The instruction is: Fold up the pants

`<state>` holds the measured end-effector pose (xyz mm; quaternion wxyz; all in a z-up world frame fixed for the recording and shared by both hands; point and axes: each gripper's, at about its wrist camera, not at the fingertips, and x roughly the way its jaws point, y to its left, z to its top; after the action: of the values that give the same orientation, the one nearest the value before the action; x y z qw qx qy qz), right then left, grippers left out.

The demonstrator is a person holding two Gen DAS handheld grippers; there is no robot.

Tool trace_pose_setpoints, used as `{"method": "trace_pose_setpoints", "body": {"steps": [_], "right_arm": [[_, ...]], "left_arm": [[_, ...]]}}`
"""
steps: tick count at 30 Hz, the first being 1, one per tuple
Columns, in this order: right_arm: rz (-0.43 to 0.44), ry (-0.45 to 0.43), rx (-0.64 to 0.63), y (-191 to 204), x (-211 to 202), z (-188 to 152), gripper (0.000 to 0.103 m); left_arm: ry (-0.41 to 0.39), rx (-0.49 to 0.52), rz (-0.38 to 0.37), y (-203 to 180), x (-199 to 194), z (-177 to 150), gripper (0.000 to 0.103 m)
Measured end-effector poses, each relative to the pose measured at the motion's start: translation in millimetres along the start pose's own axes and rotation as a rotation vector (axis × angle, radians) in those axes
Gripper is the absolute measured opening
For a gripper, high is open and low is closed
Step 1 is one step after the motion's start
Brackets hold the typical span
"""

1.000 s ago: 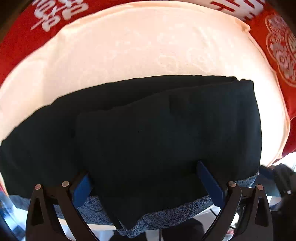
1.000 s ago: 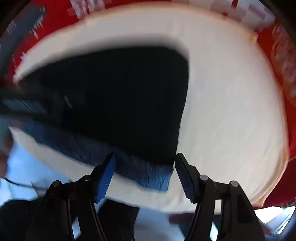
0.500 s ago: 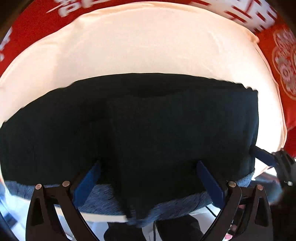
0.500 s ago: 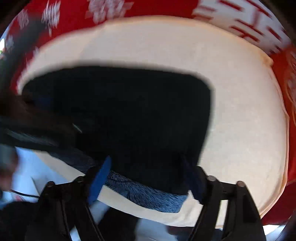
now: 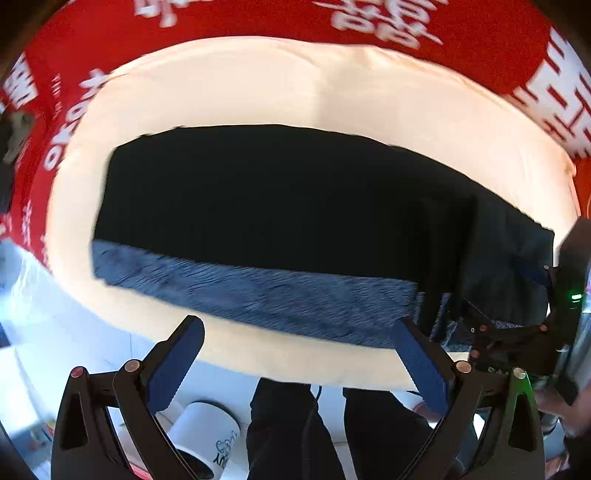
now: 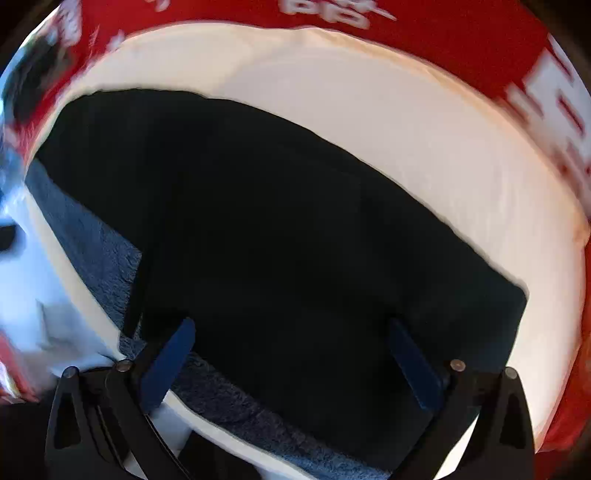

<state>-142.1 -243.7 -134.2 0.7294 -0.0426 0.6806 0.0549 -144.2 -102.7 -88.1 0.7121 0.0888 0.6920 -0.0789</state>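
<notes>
Our fingers (image 5: 175,363) on the left gripper (image 5: 295,362) stand wide apart and hold nothing, hanging over the near edge of the desk (image 5: 258,92), just short of the pants (image 5: 277,206); the right gripper (image 6: 291,365) is spread just as wide, its blue-padded fingers (image 6: 168,363) straddling the near hem with no cloth pinched between them. The pants lie flat on the cream cover as a broad dark rectangle (a layer already seems doubled over on the right side), so we judge one fold done and another still to come. Next we need to close on the near edge at two spread points and carry it over evenly. The outer cloth is matte, near-black and smooth; the exposed strip (image 5: 258,295) along the near edge is a fuzzy blue-grey fleece, soft and likely to cling. A red cloth (image 5: 258,18) with white characters borders the cream cover.
</notes>
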Motion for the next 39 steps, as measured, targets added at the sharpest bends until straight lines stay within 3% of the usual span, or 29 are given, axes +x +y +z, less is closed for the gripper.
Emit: {"method": "trace_pose_setpoints", "body": {"steps": [3, 5, 7, 8, 12, 17, 21, 25, 26, 27, 28, 32, 39], "right_arm": [[0.057, -0.026, 0.026, -3.3, -13.4, 9.1, 0.103], [0.027, -0.074, 0.027, -5.4, -20.4, 11.6, 0.103], [0.004, -0.045, 0.028, -4.7, -8.9, 13.8, 0.103], [0.008, 0.012, 0.037, -4.5, 6.6, 14.6, 0.103], [-0.017, 0.032, 0.114, -10.6, 6.2, 23.3, 0.103], [-0.005, -0.077, 0.132, 22.6, -28.7, 46.8, 0.103], [0.059, -0.094, 0.069, 63.1, -20.0, 85.1, 0.103], [0.196, -0.078, -0.029, 102.5, 4.7, 154.1, 0.103], [0.239, -0.070, -0.063, 112.2, 9.2, 165.6, 0.103], [0.258, -0.063, -0.090, 142.0, 4.2, 155.4, 0.103], [0.281, -0.049, -0.149, 152.1, 12.0, 174.3, 0.103], [0.310, -0.006, -0.324, 180.6, 32.8, 228.1, 0.103], [0.355, 0.028, -0.452, 221.4, 42.9, 262.8, 0.103]], "left_arm": [[0.001, -0.064, -0.024, 25.4, 1.4, -13.3, 0.102], [0.021, -0.097, -0.048, 36.1, 7.8, -0.9, 0.102], [0.036, -0.107, -0.063, 32.5, 15.2, 3.9, 0.102], [0.042, -0.102, -0.070, 36.4, 19.8, 5.5, 0.102], [0.054, -0.045, -0.103, 55.3, 31.0, 20.9, 0.102], [0.048, -0.038, -0.123, 104.0, 42.8, 45.8, 0.102], [0.040, -0.023, -0.124, 142.0, 51.0, 62.9, 0.102], [0.041, 0.010, -0.132, 165.5, 55.0, 68.7, 0.102], [0.041, 0.014, -0.136, 172.3, 54.9, 67.8, 0.102], [0.043, 0.010, -0.142, 176.5, 56.2, 66.1, 0.102], [0.049, -0.002, -0.158, 180.6, 56.8, 63.5, 0.102], [0.061, -0.021, -0.207, 189.3, 68.8, 60.0, 0.102], [0.079, 0.001, -0.211, 183.8, 89.2, 66.4, 0.102]]}}
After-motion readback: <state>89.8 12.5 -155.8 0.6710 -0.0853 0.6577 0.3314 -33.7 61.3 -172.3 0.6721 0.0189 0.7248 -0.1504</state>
